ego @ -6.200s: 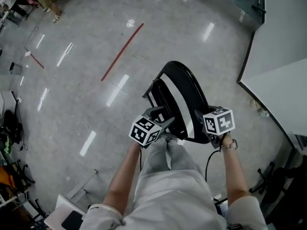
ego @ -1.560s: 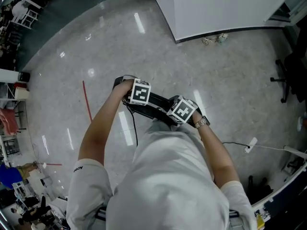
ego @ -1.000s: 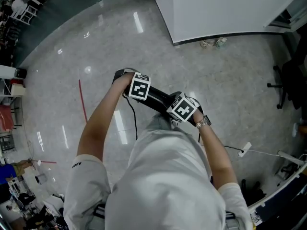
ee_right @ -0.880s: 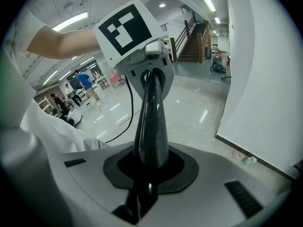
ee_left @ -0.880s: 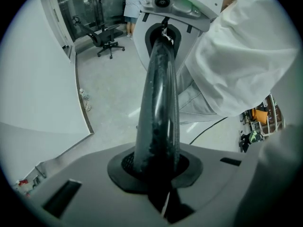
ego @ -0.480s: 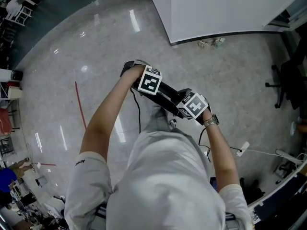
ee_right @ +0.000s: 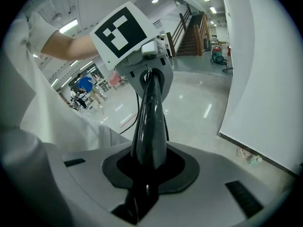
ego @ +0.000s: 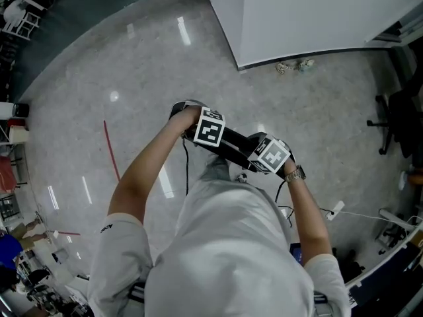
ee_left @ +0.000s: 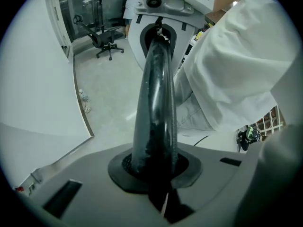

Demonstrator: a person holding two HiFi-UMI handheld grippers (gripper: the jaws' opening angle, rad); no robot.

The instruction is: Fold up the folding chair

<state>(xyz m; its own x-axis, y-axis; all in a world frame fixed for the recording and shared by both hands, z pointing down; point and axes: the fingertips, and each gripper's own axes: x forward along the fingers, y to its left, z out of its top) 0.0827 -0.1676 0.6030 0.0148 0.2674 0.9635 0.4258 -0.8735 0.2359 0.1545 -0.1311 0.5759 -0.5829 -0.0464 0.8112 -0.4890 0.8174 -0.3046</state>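
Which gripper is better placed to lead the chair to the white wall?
Left, probably. Left gripper and right gripper both clamp the folded chair, but the left holds the end nearer the white wall; the right sits against the torso and its jaws have just been opening slightly on it.

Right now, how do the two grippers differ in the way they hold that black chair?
The left gripper grips farther from the person, by the folding chair's curved end; the right gripper grips close to their body. The right gripper's jaws, unlike the left gripper's, have just been opening a little, with the chair between them. Both clamp that one chair.
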